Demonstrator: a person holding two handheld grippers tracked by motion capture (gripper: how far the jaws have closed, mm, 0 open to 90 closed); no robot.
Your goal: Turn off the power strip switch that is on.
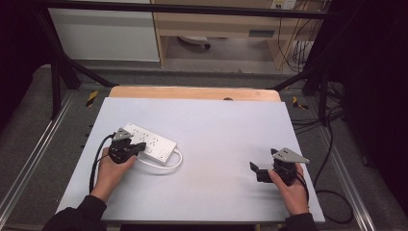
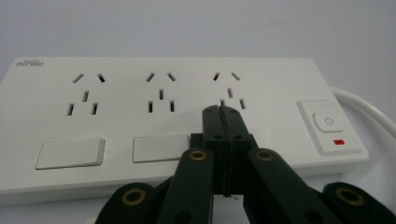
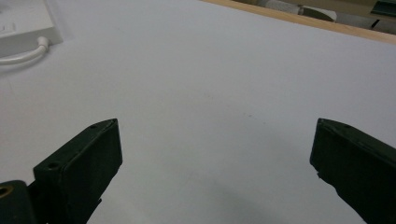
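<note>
- Left gripper [image 2: 223, 109]: jaws pressed together, nothing between, tips over power strip [image 2: 140, 88] near third socket.
- Right gripper [image 3: 215, 149]: jaws wide apart, nothing between, above bare table [image 3: 224, 70].

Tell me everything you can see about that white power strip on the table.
The power strip is a flat white block, plastic by the look of it, lying face up on the left part of the pale table. It has three sets of sockets in a row, flat covers below them, and at one end a power button with a small red light. A white cable leaves that end and curls back. The left claw, jaws shut, sits over its third socket set; contact is unclear.
</note>
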